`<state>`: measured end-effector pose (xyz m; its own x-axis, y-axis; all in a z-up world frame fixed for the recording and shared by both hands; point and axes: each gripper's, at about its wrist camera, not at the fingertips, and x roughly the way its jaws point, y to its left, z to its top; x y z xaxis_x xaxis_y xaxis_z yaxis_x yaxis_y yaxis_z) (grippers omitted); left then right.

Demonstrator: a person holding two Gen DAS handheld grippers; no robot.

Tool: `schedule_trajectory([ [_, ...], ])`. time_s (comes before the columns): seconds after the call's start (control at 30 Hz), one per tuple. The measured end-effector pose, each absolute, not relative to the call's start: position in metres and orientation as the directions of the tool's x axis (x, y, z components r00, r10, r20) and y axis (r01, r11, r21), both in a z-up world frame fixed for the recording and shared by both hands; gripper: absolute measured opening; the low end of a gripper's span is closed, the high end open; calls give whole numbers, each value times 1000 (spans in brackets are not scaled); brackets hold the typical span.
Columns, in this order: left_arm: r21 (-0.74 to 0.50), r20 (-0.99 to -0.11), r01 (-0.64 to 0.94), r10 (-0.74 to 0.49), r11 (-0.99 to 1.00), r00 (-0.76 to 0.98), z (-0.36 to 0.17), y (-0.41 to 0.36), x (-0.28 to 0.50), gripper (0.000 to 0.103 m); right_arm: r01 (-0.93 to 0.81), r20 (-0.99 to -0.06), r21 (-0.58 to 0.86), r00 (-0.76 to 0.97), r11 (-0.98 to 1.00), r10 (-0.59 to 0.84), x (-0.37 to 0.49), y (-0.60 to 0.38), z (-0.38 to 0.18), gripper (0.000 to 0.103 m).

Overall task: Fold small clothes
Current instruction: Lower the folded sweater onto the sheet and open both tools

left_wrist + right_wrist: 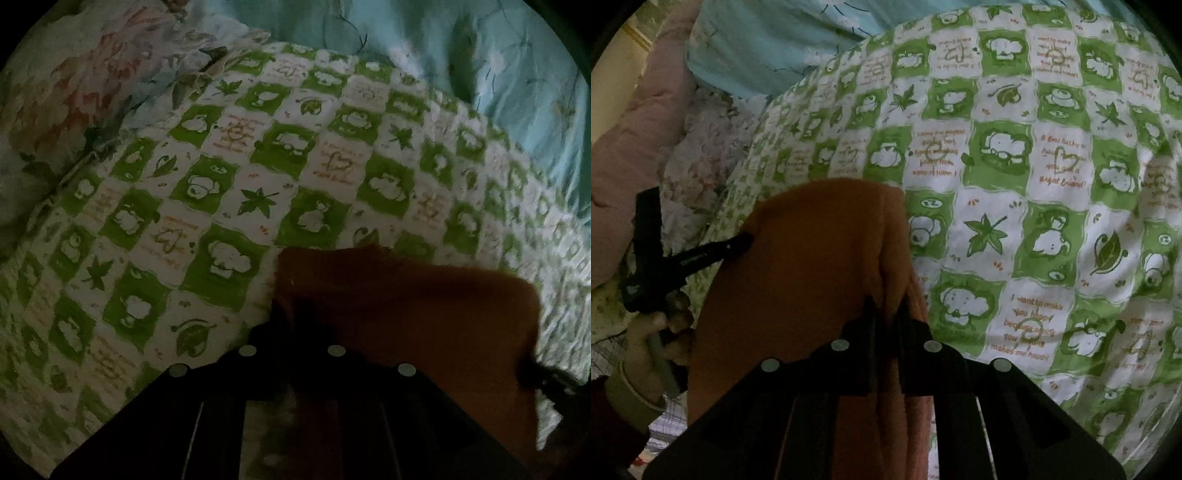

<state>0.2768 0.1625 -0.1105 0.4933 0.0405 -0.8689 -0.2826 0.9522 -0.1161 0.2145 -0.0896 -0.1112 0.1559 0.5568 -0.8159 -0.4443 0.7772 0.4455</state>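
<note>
An orange-brown small garment [406, 314] hangs lifted above the green-and-white checked quilt [207, 206]. My left gripper [291, 314] is shut on its left edge; the cloth drapes to the right of the fingers. In the right wrist view the same garment [812, 266] hangs in front of the camera, and my right gripper [888, 306] is shut on its right edge. My left gripper [738, 242] also shows there at the garment's left side, held by a hand [661, 332]. The garment's lower part is hidden behind the gripper bodies.
The quilt [1015, 206] covers most of the bed. A pale blue cover [461, 62] lies at the far side. A floral pillow [85, 85] sits at the far left, and pink bedding [639, 147] lies beside the quilt.
</note>
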Motion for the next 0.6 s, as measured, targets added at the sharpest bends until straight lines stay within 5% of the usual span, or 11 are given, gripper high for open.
schedule_trajectory([
  [0.13, -77, -870, -300, 83, 951, 486, -93, 165, 269, 18, -416, -804, 481, 141, 771, 578, 214, -94, -102, 17],
  [0.33, -199, -846, -258, -33, 945, 532, -62, 161, 208, 25, -367, -768, 524, 187, 768, 613, 186, -137, -71, 28],
  [0.6, -318, -856, -187, -197, 929, 478, -74, 137, 107, 31, -314, -769, 557, 156, 769, 620, 122, -178, -69, 29],
])
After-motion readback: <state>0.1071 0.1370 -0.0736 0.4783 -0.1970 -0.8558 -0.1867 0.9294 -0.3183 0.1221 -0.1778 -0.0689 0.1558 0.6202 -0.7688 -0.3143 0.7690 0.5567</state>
